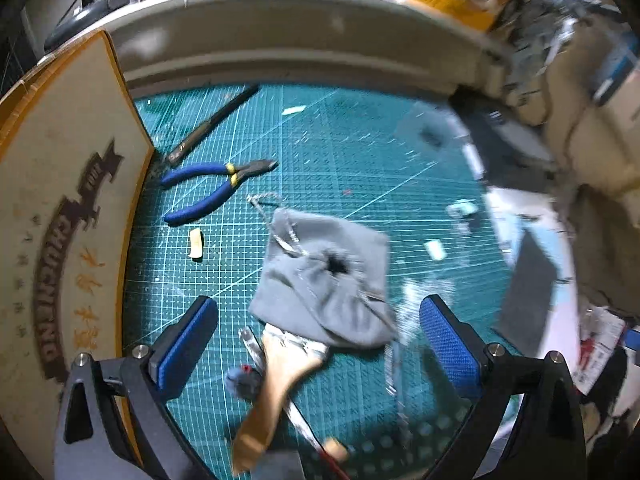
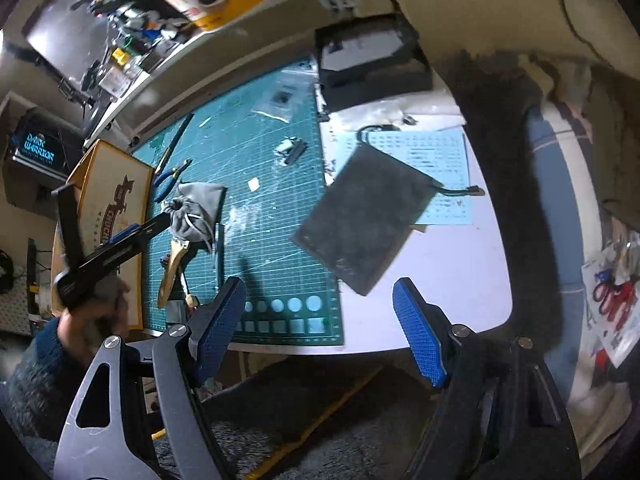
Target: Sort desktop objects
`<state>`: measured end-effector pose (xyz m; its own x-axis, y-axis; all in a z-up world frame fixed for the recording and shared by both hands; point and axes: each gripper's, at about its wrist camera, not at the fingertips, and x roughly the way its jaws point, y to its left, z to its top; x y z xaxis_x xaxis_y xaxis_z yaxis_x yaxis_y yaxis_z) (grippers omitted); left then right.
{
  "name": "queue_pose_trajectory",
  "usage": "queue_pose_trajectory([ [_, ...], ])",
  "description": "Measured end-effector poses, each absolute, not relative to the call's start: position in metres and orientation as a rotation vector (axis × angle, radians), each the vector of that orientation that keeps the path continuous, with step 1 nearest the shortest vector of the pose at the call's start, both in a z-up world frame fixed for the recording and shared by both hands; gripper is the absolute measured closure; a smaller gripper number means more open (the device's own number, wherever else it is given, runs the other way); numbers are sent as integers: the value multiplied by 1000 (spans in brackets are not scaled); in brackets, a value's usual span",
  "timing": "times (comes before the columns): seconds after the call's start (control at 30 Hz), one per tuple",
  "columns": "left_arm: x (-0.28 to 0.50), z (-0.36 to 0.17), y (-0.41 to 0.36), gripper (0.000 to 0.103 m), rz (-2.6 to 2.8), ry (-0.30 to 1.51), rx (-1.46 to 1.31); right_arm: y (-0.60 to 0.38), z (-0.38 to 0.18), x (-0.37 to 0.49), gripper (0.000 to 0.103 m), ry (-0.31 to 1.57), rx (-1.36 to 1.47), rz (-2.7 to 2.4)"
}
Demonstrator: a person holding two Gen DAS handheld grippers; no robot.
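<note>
A light grey drawstring pouch (image 1: 324,280) lies crumpled on the green cutting mat (image 1: 360,160), its cords trailing toward the pliers. My left gripper (image 1: 320,332) hangs just above it, open, with a blue pad on either side of the pouch's near end and neither touching it. The right wrist view shows the same pouch (image 2: 200,204) and the left gripper (image 2: 156,224) held by a hand. A dark grey pouch (image 2: 360,216) lies flat across the mat's right edge. My right gripper (image 2: 320,332) stands open over the table's front edge, short of that pouch, with nothing between its pads.
Blue-handled pliers (image 1: 212,188) and a black craft knife (image 1: 212,124) lie at the mat's left. A wooden-handled brush (image 1: 272,384) pokes out from under the grey pouch. A printed cardboard box (image 1: 60,240) borders the left; a black box (image 2: 372,56) and a blue decal sheet (image 2: 432,168) sit at the right.
</note>
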<state>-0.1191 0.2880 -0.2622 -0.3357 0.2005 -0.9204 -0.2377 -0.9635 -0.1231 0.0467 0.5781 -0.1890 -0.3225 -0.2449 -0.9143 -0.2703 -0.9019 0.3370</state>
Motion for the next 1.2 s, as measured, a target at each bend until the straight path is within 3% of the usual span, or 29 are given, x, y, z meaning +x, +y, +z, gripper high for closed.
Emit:
queue_pose_trajectory([
  [0.07,-124,-272,290,14,2365,69,-1658,591,-198,47,29,712,-1837,2426],
  [0.13,-128,-278,292,34,2356,78,-1690,601,-206,48,29,728,-1851,2412],
  [0.2,-131,-282,294,42,2333,71,-1718,610,-214,48,29,746,-1862,2400],
  [0.33,-128,-280,296,67,2318,82,-1726,626,-230,45,29,787,-1868,2377],
  [0.43,-124,-272,295,76,2310,62,-1703,629,-243,39,29,774,-1883,2362],
  [0.77,-101,-229,290,77,2298,2,-1577,614,-280,-5,29,649,-1882,2396],
  [1.03,-87,-222,286,77,2329,142,-1612,597,-294,-30,29,471,-1832,2432],
  [1.13,-83,-222,282,77,2328,166,-1614,587,-300,-35,46,405,-1851,2437],
  [1.2,-82,-222,280,77,2323,163,-1624,580,-306,-38,47,374,-1872,2434],
])
